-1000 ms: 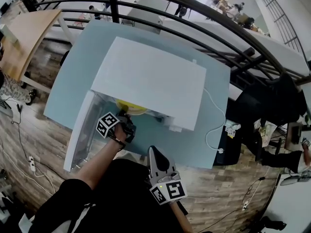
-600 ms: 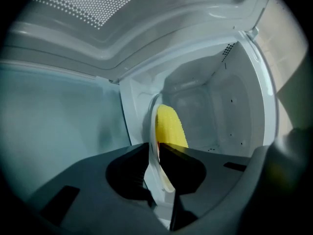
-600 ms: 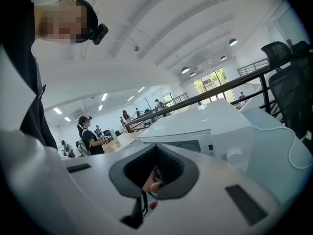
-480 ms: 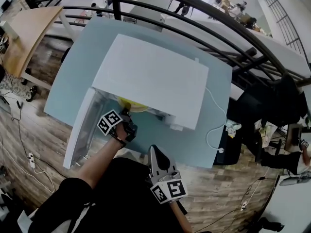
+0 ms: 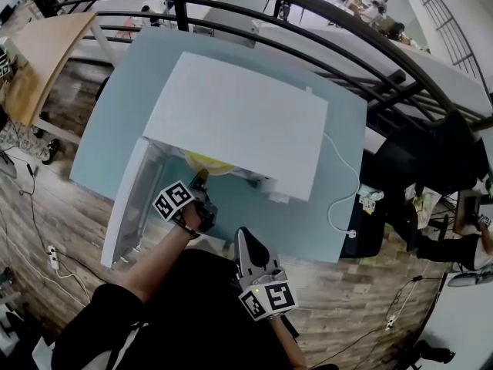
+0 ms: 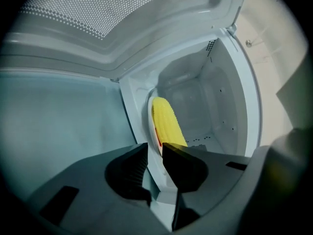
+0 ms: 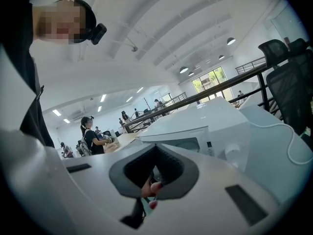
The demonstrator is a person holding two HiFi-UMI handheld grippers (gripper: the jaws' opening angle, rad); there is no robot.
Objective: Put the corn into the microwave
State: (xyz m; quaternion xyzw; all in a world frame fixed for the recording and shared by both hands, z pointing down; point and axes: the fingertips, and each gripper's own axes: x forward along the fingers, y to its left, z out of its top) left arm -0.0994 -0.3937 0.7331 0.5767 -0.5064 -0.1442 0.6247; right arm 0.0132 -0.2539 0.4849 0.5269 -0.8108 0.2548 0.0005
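Observation:
The white microwave [image 5: 239, 122] stands on a pale blue table [image 5: 108, 122] with its door [image 5: 131, 203] swung open to the left. A yellow corn cob [image 6: 167, 124] lies inside the cavity on a plate whose rim [image 6: 149, 116] faces me; its yellow shows at the opening [image 5: 206, 163] in the head view. My left gripper [image 5: 200, 182] hovers just outside the opening, its jaws [image 6: 155, 153] a narrow gap apart with nothing between them. My right gripper [image 5: 248, 245] is held low near the person's body, shut and empty [image 7: 157, 146], pointing towards the microwave [image 7: 195, 131].
A white power cable [image 5: 339, 199] loops off the table's right edge. A dark metal railing [image 5: 308, 29] runs behind the table and a wooden table [image 5: 38, 60] sits at far left. Dark chairs [image 5: 431, 160] stand to the right.
My left gripper has drawn back a little from the microwave opening towards the person. The corn stays inside. The right gripper has not moved.

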